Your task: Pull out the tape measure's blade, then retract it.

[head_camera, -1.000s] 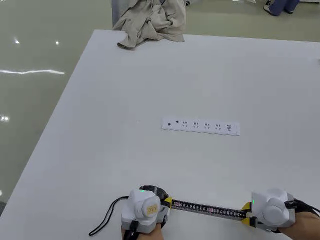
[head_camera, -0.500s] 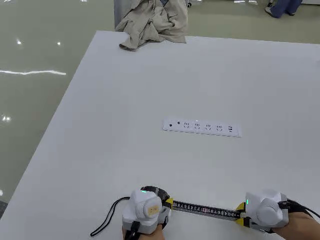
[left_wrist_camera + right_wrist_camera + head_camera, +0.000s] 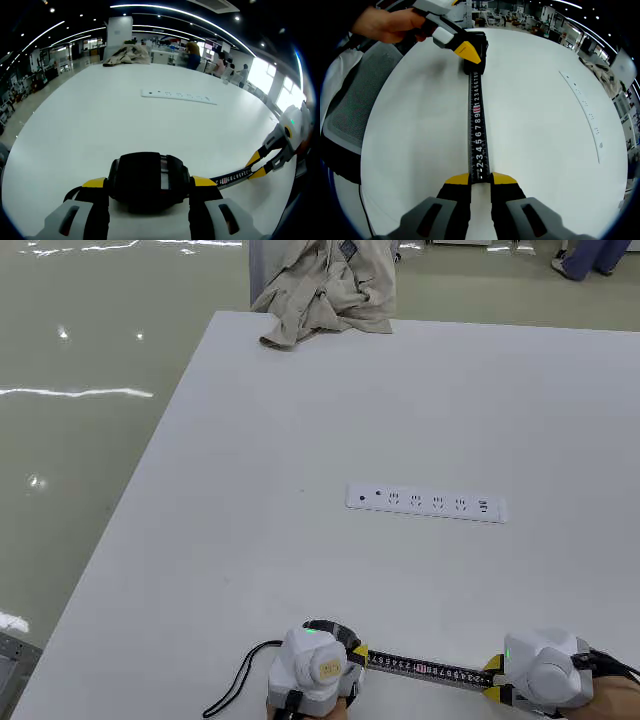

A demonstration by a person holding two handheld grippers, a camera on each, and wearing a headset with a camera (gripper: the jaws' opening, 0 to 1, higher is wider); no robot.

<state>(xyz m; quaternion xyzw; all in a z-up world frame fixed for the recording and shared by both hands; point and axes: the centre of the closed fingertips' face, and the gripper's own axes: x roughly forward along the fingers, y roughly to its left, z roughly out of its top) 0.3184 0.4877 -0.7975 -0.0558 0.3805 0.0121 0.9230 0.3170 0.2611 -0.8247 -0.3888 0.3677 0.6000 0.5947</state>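
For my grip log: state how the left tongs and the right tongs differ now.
The left tongs clamp the black tape measure case; the right tongs pinch the blade at its tip. The left tongs stand spread wide around the case; the right tongs sit nearly closed. Both have yellow tips.

Left hand-held gripper (image 3: 355, 660) and right hand-held gripper (image 3: 491, 678), well apart, jaws closed (yellow tips facing)

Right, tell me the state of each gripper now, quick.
Left gripper: shut on the tape measure case.
Right gripper: shut on the blade near its end.
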